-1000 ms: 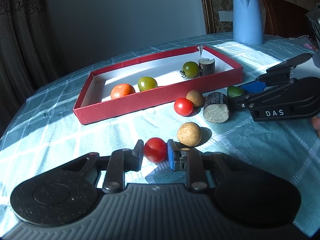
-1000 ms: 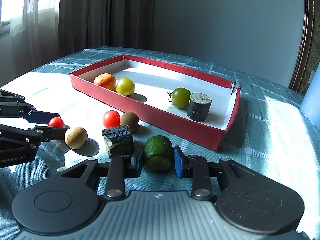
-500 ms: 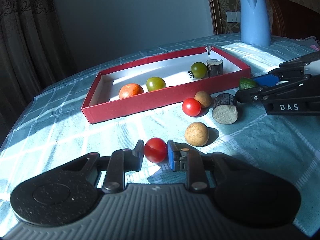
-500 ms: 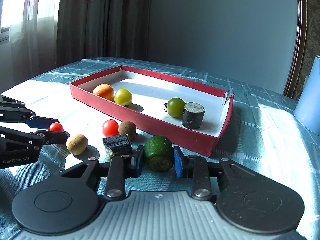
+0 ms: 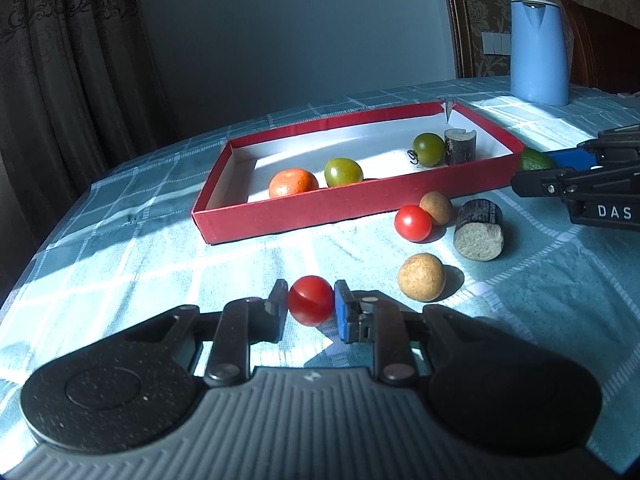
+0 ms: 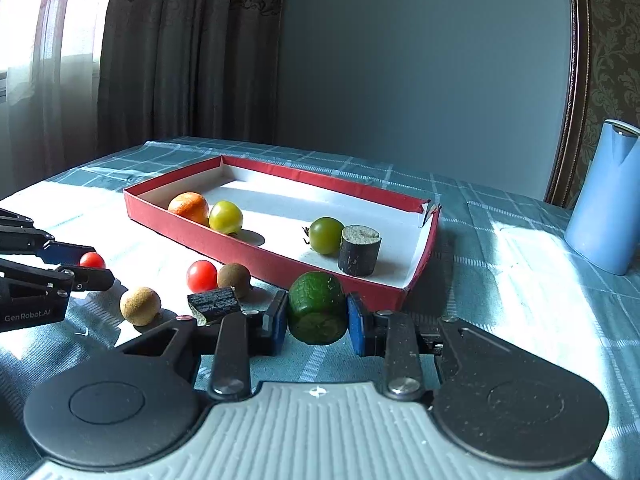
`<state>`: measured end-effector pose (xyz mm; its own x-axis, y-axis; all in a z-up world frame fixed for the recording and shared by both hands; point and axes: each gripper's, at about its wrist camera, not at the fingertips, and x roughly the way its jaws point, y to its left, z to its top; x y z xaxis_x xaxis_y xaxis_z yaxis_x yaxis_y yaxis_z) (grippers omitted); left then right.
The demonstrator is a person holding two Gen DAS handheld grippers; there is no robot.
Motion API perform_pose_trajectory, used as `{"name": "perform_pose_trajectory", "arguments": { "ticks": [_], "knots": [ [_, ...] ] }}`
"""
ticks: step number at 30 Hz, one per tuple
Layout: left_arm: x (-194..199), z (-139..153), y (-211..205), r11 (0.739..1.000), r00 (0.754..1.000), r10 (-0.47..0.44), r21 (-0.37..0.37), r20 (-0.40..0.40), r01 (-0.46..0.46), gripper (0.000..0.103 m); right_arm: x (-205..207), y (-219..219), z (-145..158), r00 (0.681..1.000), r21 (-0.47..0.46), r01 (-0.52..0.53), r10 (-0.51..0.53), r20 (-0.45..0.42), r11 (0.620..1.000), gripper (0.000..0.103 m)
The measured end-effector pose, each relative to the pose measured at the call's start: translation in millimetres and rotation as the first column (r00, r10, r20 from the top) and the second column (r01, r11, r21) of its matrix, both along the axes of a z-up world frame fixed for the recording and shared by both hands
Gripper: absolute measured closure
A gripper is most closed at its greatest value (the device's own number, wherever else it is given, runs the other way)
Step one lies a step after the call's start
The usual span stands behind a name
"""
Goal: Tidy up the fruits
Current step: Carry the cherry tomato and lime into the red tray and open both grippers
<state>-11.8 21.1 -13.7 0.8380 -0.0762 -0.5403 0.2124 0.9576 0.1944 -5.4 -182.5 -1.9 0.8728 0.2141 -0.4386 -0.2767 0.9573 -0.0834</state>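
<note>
The left tongs (image 5: pixel 311 307) are closed on a small red tomato (image 5: pixel 310 305), its pads pressing both sides of it; this tomato is in front of the red tray (image 5: pixel 280 216), well apart from its near wall, over the checked cloth of the counter (image 5: pixel 120 248). The right tongs (image 6: pixel 317 314) are closed on a green fruit piece (image 6: pixel 317 307) with a flat cut end, just before the near right corner of the red tray.

Inside the red tray lie four things; an orange fruit (image 5: pixel 293 182) and a yellow-green tomato (image 5: pixel 343 172) stand side by side toward its left end, and a dark green tomato (image 5: pixel 428 149) touches a short dark cylinder piece (image 5: pixel 460 146) toward its right end; this piece stands upright.

Outside the red tray, near its front wall, a second red tomato (image 5: pixel 413 223) touches a small brown ball (image 5: pixel 436 208); a dark bark-like piece (image 5: pixel 479 229) lies on its side just beside them; a bigger tan ball (image 5: pixel 421 277) is a little further from the tray.

Beyond the right end of the red tray stands a blue kettle (image 5: pixel 539 51), well apart.
</note>
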Motion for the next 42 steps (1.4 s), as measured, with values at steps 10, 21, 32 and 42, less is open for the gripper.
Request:
{"name": "perform_pose_trajectory", "arguments": {
  "ticks": [10,21,32,42],
  "knots": [
    [28.0,25.4,-20.7,0.999,0.999,-0.018,-0.044,0.030,0.019,0.081,10.6,-3.6,7.6,1.000,0.027,0.000,0.000,-0.013,1.000,0.073],
    [109.8,42.3,-30.4,0.985,0.992,0.118,-0.130,0.042,-0.111,0.081,72.2,16.6,27.3,1.000,0.001,0.020,-0.020,-0.006,1.000,0.073],
    [164.7,26.2,-10.8,0.959,0.968,0.250,-0.130,-0.031,-0.252,0.081,145.2,37.6,20.6,0.996,0.006,0.040,-0.040,-0.083,0.999,0.073],
    [172.4,10.7,-22.1,0.968,0.970,0.236,-0.074,-0.054,-0.240,0.052,187.7,40.7,-2.8,0.976,0.026,0.051,-0.044,-0.214,0.998,0.073]
  ]
}}
